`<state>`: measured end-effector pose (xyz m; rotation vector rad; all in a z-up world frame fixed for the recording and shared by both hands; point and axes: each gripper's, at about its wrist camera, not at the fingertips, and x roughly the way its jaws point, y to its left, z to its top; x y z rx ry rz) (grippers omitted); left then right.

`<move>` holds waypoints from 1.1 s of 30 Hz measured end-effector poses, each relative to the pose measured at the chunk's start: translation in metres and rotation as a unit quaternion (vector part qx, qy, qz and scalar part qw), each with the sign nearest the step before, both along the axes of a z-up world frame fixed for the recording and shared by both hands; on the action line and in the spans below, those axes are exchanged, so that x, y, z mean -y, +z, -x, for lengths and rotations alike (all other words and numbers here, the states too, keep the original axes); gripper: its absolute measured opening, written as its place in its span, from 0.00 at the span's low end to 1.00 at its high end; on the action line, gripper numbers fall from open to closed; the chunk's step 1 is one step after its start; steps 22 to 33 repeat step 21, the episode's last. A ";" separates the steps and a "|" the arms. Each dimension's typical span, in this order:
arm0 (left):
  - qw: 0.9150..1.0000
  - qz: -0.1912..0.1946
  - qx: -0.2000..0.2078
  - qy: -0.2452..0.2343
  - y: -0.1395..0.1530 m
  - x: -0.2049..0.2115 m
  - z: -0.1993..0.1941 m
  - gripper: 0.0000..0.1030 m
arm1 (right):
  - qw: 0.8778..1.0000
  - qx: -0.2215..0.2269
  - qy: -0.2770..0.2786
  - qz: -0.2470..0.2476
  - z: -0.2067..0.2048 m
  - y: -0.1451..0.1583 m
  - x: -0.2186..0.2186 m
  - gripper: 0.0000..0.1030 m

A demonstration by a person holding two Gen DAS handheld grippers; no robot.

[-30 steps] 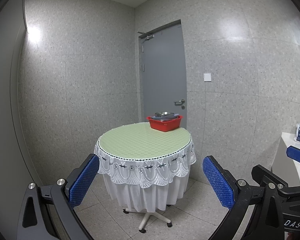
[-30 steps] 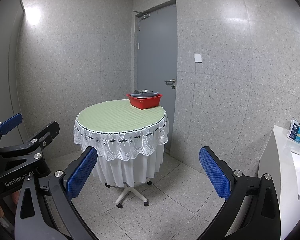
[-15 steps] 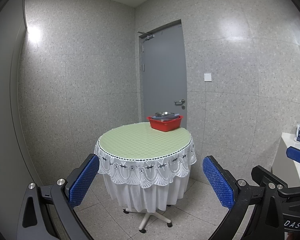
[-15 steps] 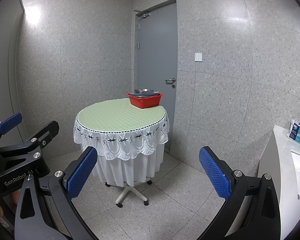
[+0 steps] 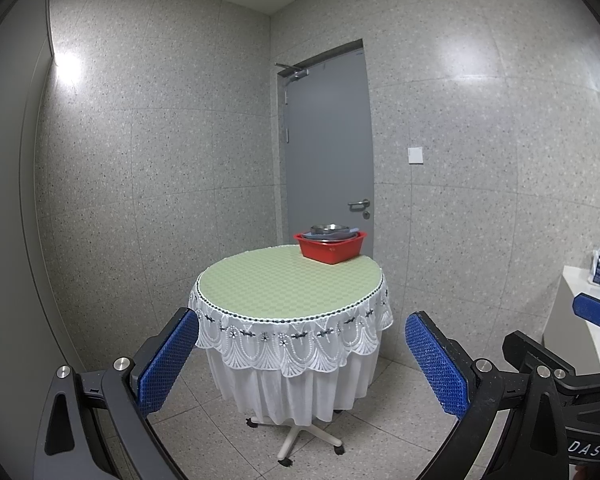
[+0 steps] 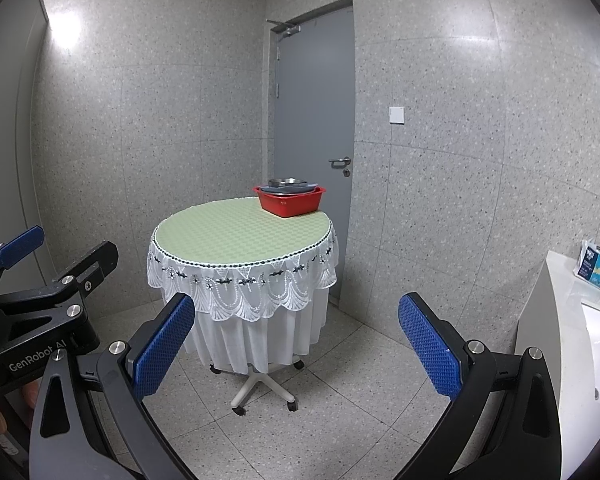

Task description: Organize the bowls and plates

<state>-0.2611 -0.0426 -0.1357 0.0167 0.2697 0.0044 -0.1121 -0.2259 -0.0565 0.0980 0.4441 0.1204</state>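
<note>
- Almost nothing has shifted since the earlier frames: both wrist views hold nearly the same framing, with the round table (image 5: 288, 280) perhaps a touch nearer.
- Left gripper (image 5: 300, 360) hangs well short of the table, fingers spread wide and grasping nothing.
- Right gripper (image 6: 296, 350) is likewise released and empty, its blue pads (image 6: 162, 346) far apart.
- Red basin (image 5: 330, 246) sits at the table's far edge, on the door side.
- Dishes (image 5: 330, 230) are stacked inside it; a metal bowl seems to be on top, though the stack is too small to sort out.
- Grey door (image 6: 314, 120) stands behind the table, and a white counter (image 6: 556, 320) lies at the right.
</note>
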 end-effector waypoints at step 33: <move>1.000 0.002 -0.013 -0.002 0.015 -0.004 -0.011 0.99 | 1.000 -0.018 -0.006 0.005 -0.011 0.015 -0.011 1.00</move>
